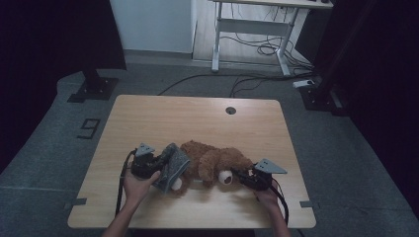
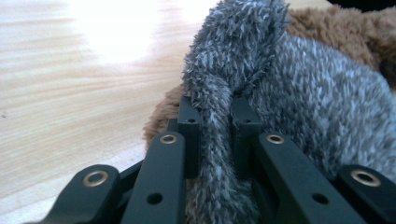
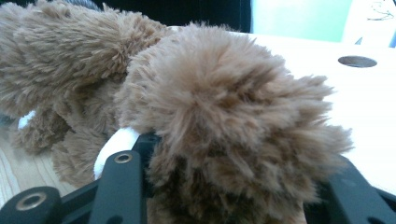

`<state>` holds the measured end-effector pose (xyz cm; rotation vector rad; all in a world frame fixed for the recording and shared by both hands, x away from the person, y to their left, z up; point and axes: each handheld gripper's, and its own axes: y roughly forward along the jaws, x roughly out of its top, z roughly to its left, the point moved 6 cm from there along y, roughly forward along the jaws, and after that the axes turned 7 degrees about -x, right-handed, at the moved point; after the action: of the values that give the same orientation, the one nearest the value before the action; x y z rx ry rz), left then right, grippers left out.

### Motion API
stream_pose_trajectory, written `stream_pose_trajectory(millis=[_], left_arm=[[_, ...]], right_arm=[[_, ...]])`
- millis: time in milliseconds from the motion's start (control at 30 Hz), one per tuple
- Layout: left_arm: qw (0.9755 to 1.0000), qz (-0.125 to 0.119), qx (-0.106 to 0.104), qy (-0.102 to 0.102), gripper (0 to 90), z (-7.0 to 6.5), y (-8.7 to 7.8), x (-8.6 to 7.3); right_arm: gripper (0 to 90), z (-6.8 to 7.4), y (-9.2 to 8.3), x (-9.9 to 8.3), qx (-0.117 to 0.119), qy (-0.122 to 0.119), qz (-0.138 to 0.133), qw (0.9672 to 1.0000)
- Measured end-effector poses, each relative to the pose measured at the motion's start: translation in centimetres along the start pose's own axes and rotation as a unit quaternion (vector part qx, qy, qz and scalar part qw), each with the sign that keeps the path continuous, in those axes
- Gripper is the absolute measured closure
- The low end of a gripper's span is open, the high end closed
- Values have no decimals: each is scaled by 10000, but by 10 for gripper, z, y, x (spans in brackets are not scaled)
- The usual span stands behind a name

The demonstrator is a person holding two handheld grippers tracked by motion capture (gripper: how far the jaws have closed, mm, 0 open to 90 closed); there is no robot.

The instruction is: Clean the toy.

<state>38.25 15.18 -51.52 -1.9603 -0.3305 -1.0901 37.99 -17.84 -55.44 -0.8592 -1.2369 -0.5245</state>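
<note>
A brown teddy bear (image 1: 212, 160) lies on its side on the wooden table (image 1: 197, 116), near the front. A grey fuzzy cloth (image 1: 173, 165) covers its left end. My left gripper (image 1: 157, 165) is shut on a fold of that grey cloth (image 2: 303, 102), pinched between its black jaws (image 2: 217, 116), with brown fur (image 2: 336, 28) behind. My right gripper (image 1: 237, 175) is at the bear's right end, beside its white muzzle. In the right gripper view a tuft of the bear (image 3: 224, 107) fills the space between the jaws (image 3: 238, 158), which close on it.
A round cable hole (image 1: 230, 110) sits near the table's far edge. Bare tabletop lies behind and to both sides of the bear. Beyond the table are a white desk frame (image 1: 247, 29) with floor cables, two dark stand bases, and a floor mark (image 1: 89, 128).
</note>
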Motion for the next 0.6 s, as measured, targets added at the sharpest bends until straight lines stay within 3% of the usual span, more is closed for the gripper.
stream_pose_trajectory(millis=[200,333,400,533,600], left_arm=[[9991,-316,-116,260,776,-24,0,38],[9977,-380,-251,506,775,-49,19,69],[9978,-306,-315,490,774,-56,32,76],[9984,143,-343,415,774,-59,63,69],[9985,196,-331,385,775,-58,70,59]], right_arm=[[488,0,1,2,-19,47,24,10000],[488,1,1,2,-38,-42,9,10000],[487,1,0,2,-37,-60,3,10000],[477,1,0,2,-8,-106,-7,9999],[441,1,-1,2,9,-118,-3,9999]])
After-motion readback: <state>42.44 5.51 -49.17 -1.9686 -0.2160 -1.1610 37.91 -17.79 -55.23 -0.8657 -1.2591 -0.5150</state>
